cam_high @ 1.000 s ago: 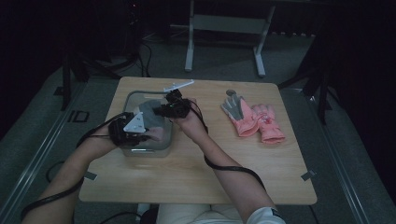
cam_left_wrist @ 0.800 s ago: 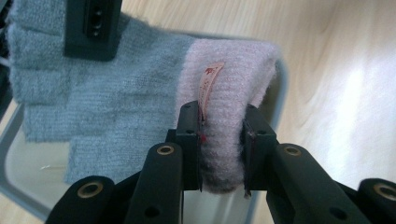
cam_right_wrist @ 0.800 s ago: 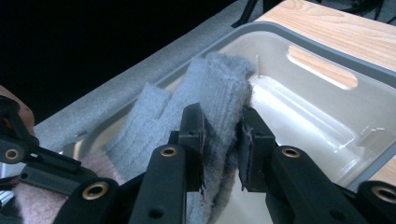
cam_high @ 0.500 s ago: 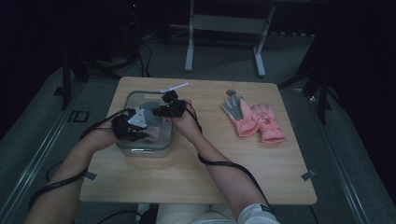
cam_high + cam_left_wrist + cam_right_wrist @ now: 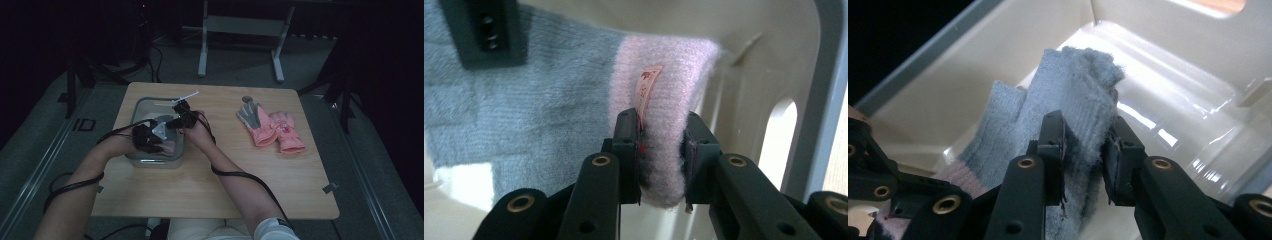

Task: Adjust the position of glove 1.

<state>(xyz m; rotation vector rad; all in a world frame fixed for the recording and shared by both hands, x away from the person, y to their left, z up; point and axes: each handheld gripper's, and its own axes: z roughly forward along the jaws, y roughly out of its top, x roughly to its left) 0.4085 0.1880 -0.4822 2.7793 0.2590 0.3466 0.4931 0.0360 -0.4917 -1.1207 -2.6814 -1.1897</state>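
Fuzzy knit wool, grey with a pink ribbed cuff, is making up the glove (image 5: 549,110) that is lying inside the smooth cream bin (image 5: 145,161) at the worktop's (image 5: 210,195) 9 o'clock side. The left gripper (image 5: 663,167) is clenching the cuff beside its paper tag, while the right gripper (image 5: 1085,150) is pinching the grey fingertips. Pink gloves (image 5: 272,127) are lying well apart at 3 o'clock.
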